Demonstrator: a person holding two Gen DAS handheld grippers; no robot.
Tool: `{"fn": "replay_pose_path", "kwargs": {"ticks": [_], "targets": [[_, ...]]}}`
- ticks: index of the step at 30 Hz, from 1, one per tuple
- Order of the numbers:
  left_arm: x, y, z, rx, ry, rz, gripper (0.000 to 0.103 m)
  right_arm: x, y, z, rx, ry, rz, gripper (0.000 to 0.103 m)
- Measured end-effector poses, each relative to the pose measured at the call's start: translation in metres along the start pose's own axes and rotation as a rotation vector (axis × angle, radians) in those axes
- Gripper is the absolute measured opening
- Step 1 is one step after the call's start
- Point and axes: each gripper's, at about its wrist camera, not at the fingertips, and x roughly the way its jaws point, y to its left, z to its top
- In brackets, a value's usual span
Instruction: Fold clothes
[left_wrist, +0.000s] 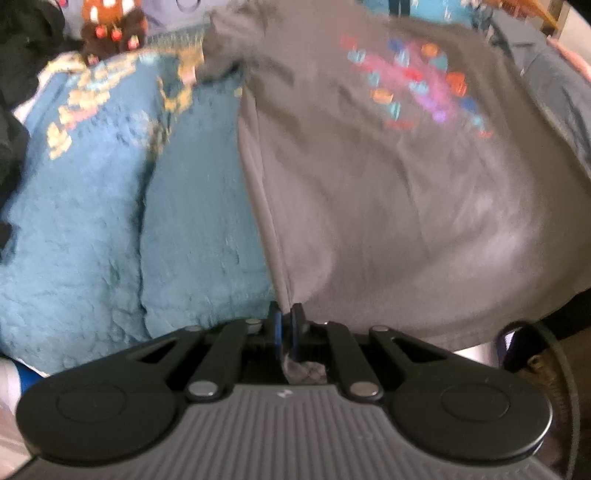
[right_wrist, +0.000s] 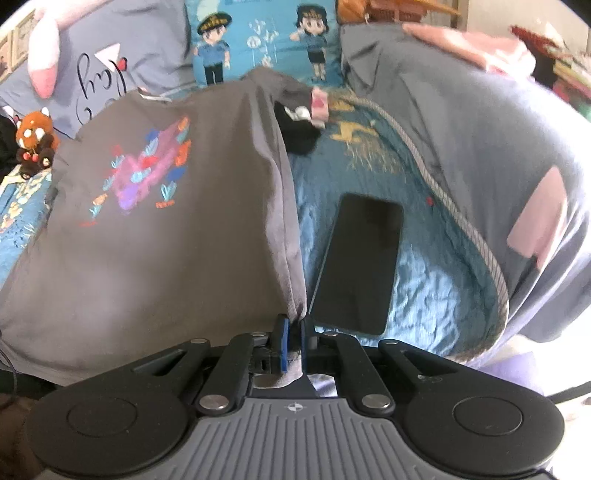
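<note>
Closest to my left camera, my left gripper (left_wrist: 287, 314) has its jaws pinched tight on the bottom corner of a grey T-shirt (left_wrist: 369, 184), a tuft of cloth bunched behind the pads. The shirt spreads away from me across a blue bedspread (left_wrist: 110, 221), its colourful flower print (left_wrist: 417, 85) facing up. My right gripper (right_wrist: 293, 325) is likewise clamped on the shirt's opposite bottom corner, at the side seam. Just beside that seam, a dark phone (right_wrist: 358, 262) lies flat on the bedspread. A grey-blue garment (right_wrist: 480, 147) is heaped further right. A small red-brown plush toy (right_wrist: 33, 140) sits beyond the shirt's far left edge.
</note>
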Motion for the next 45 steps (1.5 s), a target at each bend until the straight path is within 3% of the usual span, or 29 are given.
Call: {"fn": "replay_pose_path", "kwargs": {"ticks": [4,9,16,23,30,36,40,45], "targets": [[-0.026,0.005,0.01,-0.015,-0.069,0.0,0.005,-0.015,0.002,0.009,0.012,-0.057,0.024,0.006],[-0.066,0.006,0.034,-0.037,-0.164,-0.018,0.005,-0.036,0.004,0.029,0.06,-0.133,0.117,0.006],[-0.126,-0.003,0.111,0.029,-0.317,0.034,0.005,-0.068,0.014,0.107,0.006,-0.247,0.175,0.005],[-0.19,0.003,0.242,0.036,-0.463,0.064,0.005,-0.103,0.034,0.237,-0.073,-0.386,0.203,0.005],[-0.244,0.009,0.385,0.021,-0.509,0.113,0.005,-0.117,0.062,0.367,-0.01,-0.44,0.209,0.005],[-0.258,0.02,0.497,-0.04,-0.496,0.153,0.005,-0.111,0.078,0.457,0.044,-0.457,0.196,0.005],[-0.265,0.03,0.562,-0.059,-0.529,0.196,0.006,-0.11,0.087,0.514,0.045,-0.504,0.17,0.005],[-0.273,0.042,0.625,-0.089,-0.579,0.23,0.006,-0.109,0.096,0.571,0.043,-0.56,0.139,0.005]]}}
